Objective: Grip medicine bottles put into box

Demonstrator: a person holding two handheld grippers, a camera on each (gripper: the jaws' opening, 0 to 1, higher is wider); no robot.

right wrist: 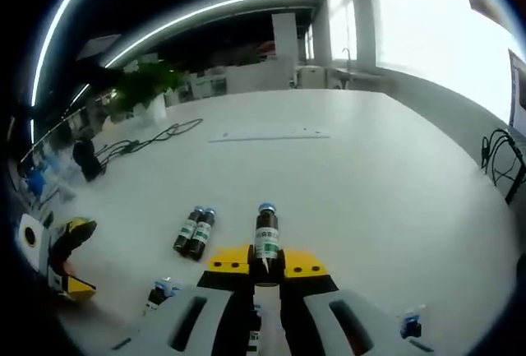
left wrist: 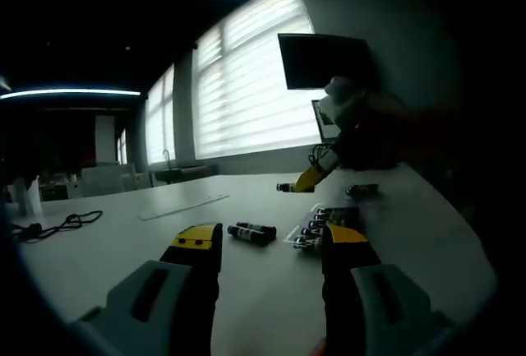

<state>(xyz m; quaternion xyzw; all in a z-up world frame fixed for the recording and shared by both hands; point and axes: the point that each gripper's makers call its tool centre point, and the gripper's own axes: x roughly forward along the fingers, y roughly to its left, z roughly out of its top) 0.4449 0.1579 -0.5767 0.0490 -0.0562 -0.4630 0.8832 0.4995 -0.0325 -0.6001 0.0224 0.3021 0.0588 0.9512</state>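
Observation:
My right gripper [right wrist: 266, 264] is shut on a dark medicine bottle [right wrist: 265, 239] with a blue cap and green label, held above the white table [right wrist: 370, 200]. Two more bottles [right wrist: 193, 231] lie side by side on the table ahead of it. In the left gripper view those two bottles [left wrist: 251, 232] lie just beyond my left gripper [left wrist: 271, 241], which is open with nothing between its jaws. A clear box [left wrist: 327, 223] holding several bottles sits to their right. The right gripper [left wrist: 306, 178] hangs farther back, a hand above it.
A loose bottle [left wrist: 362, 190] lies beyond the box, and another [right wrist: 408, 323] near the table's right edge. A clear strip [right wrist: 267, 134] and black cables [right wrist: 156, 136] lie farther off. The left gripper [right wrist: 66, 249] shows at the left. Windows with blinds [left wrist: 246, 76] run behind the table.

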